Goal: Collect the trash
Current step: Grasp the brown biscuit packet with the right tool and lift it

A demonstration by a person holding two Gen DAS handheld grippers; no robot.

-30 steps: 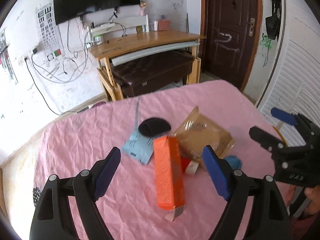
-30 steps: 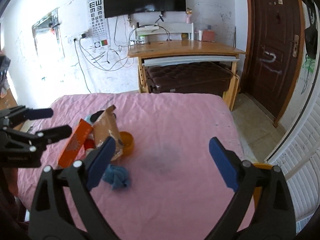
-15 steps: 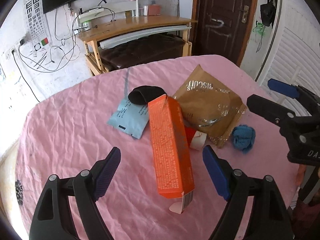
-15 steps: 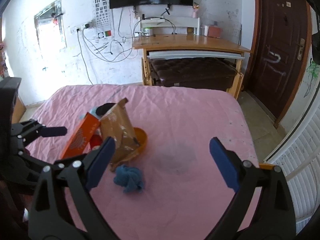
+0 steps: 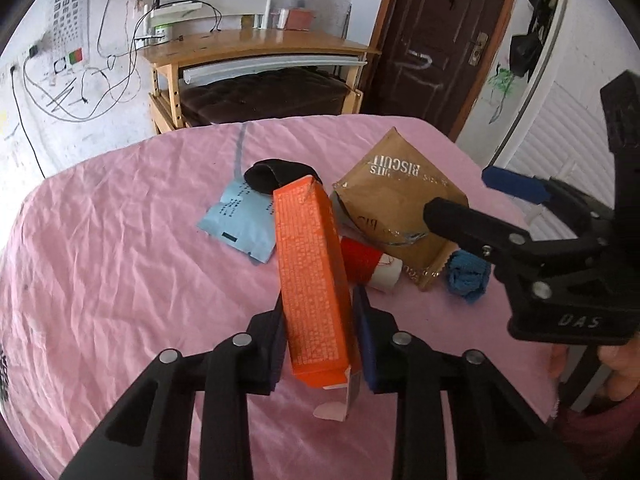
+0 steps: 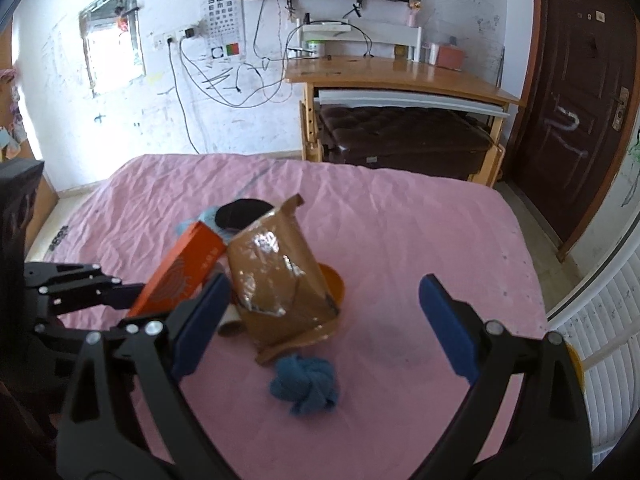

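A long orange carton (image 5: 312, 280) lies on the pink tablecloth (image 5: 100, 260), and my left gripper (image 5: 320, 332) is shut on its near end. The carton also shows in the right wrist view (image 6: 180, 272). Beside it lie a brown biscuit bag (image 5: 396, 204), a red and white roll (image 5: 368, 264), a light blue packet (image 5: 240, 220), a black pouch (image 5: 272, 174) and a blue cloth ball (image 6: 306, 384). My right gripper (image 6: 324, 328) is open and empty above the biscuit bag (image 6: 280, 280) and the cloth ball.
An orange bowl (image 6: 334, 284) sits under the biscuit bag. A wooden desk (image 6: 400, 76) with a dark bench under it stands beyond the table. A dark door (image 6: 580, 100) is at the right, white louvred panels at the far right.
My left gripper moved forward over the orange carton and shut on its near end. My right gripper came closer to the bag and the cloth ball, still open.
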